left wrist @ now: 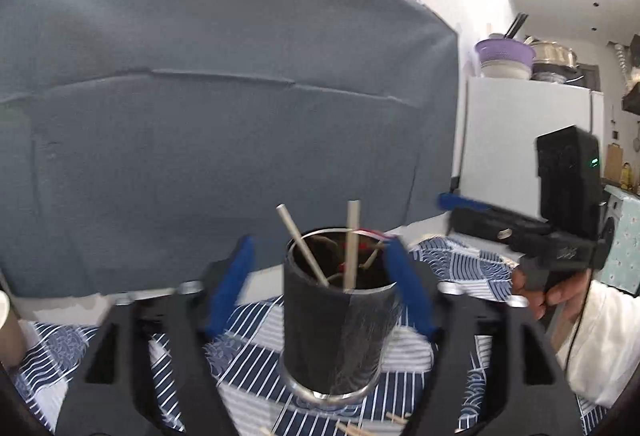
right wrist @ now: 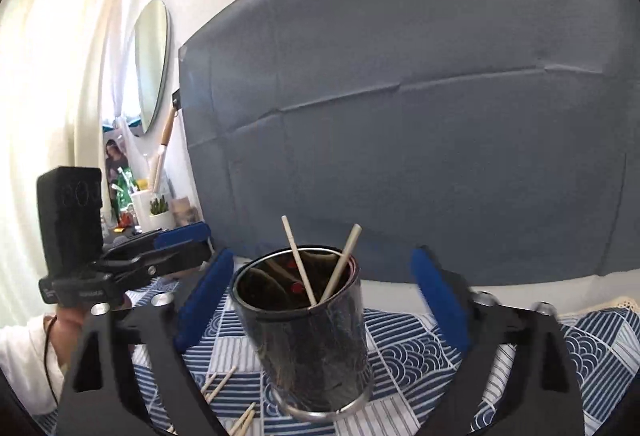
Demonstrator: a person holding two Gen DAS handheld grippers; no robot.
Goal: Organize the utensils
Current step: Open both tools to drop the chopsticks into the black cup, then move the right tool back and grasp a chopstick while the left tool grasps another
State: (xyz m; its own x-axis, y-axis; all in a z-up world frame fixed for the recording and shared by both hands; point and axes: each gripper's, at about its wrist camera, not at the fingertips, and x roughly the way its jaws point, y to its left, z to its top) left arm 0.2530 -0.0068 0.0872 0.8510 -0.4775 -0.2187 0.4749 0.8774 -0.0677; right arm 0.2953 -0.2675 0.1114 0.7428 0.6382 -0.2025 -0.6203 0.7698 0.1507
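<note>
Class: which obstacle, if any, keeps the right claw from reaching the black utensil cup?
Probably none: the right claw is open, its blue fingers standing clear on either side of the black utensil cup, nothing between.

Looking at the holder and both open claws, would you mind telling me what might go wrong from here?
1. The dark utensil holder looks tall and narrow; the left claw straddles it with the right pad near its rim, so a sideways nudge might tip it.
2. Chopsticks jut above the rim and could catch on a claw.
3. Loose wooden sticks on the patterned tablecloth could roll away if brushed.
</note>
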